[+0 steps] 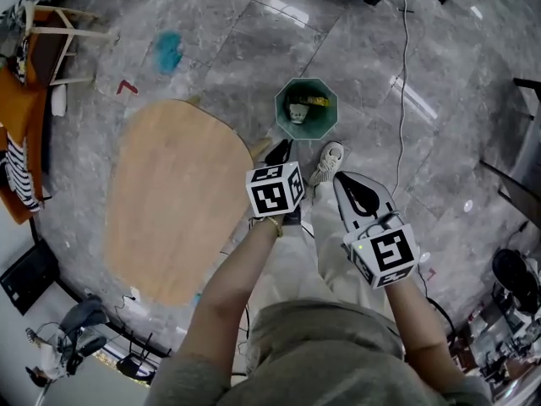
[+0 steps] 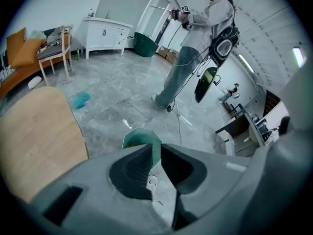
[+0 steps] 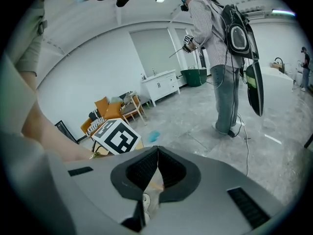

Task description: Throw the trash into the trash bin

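Nearest the wearer in the head view, the left gripper [image 1: 279, 152] is held at about 6 o'clock from the trash bin [image 1: 325, 118], its marker cube [image 1: 275, 189] turned upward. In the left gripper view its jaws [image 2: 160, 153] are seen slightly apart, with a narrow gap at the tips and nothing gripped between them; the green bin [image 2: 142, 140] is seen on the floor beyond the gap. The right gripper [image 1: 341, 180] is held just beside it at 3 o'clock. In the right gripper view its jaws [image 3: 157, 153] are seen closed together at the tips, with nothing held.

A light shoe [image 1: 328, 161] is seen on the grey floor between the two grippers' tips and the bin. The bin stands upright beyond them at 12 o'clock. The trash [image 1: 297, 108], white with a yellow piece, lies inside it.

A rounded wooden table [image 1: 182, 197] lies at 9 o'clock from the grippers, its edge near the bin. Farther off, at 11 o'clock, a blue object [image 1: 167, 51] lies on the floor, and a light-framed chair [image 1: 59, 32] stands at 10 o'clock. A thin cable [image 1: 404, 49] runs across the floor at 1 o'clock. In both gripper views a second person [image 2: 195, 48] with a backpack is seen standing well away.
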Tool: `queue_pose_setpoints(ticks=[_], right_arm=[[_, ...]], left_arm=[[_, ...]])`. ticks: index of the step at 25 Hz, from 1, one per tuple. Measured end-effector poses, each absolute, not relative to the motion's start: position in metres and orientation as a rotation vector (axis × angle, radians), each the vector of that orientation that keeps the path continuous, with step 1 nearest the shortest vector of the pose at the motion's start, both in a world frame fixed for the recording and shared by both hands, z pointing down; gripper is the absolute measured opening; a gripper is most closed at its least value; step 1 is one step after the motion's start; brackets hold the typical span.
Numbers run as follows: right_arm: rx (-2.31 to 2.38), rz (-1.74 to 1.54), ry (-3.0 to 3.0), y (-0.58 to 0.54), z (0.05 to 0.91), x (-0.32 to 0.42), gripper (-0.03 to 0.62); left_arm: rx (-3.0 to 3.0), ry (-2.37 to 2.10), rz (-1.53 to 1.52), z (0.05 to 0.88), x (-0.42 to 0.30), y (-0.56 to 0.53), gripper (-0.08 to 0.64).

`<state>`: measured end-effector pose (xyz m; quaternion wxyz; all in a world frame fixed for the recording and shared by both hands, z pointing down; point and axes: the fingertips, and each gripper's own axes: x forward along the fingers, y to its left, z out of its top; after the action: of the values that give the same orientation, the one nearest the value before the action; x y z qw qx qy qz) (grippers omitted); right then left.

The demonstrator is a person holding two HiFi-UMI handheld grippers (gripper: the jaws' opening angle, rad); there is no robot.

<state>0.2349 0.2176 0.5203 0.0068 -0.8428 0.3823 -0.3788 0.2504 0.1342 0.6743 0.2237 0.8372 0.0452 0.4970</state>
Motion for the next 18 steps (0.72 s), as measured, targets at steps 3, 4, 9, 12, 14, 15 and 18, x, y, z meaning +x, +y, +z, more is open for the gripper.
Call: queue_pose_setpoints(ticks=[3,4,9,12,14,15,18], right_arm=[[-2.656,-1.17,1.178,0.214,0.512,0.235,0.009],[-2.662,-1.162,1.173,0.212,0.509,0.236,0.009],[-2.705,-1.122,1.171,0.211,0.492,0.241,0.009],[-2.722,-1.096,1.169,0.207,0.48,0.244,0.009],[-2.736,-1.084,1.173,0.204,0.473,0.246,0.009],[-2.743,-1.08,1.174,0.202,0.469,0.246,0.009],[-2.756,-1.074,1.174,0.2,0.46,0.245,0.009]], left_arm=[[2.324,0.149,1.349,0.658,0.248,0.13,0.06],[2.334,0.161,1.342,0.652,0.248,0.129,0.06],[2.352,0.204,1.312,0.621,0.245,0.125,0.052],[2.35,0.228,1.298,0.604,0.242,0.122,0.043],[2.35,0.238,1.288,0.593,0.241,0.119,0.04],[2.349,0.242,1.28,0.587,0.24,0.118,0.038],[2.345,0.254,1.257,0.569,0.238,0.116,0.035]])
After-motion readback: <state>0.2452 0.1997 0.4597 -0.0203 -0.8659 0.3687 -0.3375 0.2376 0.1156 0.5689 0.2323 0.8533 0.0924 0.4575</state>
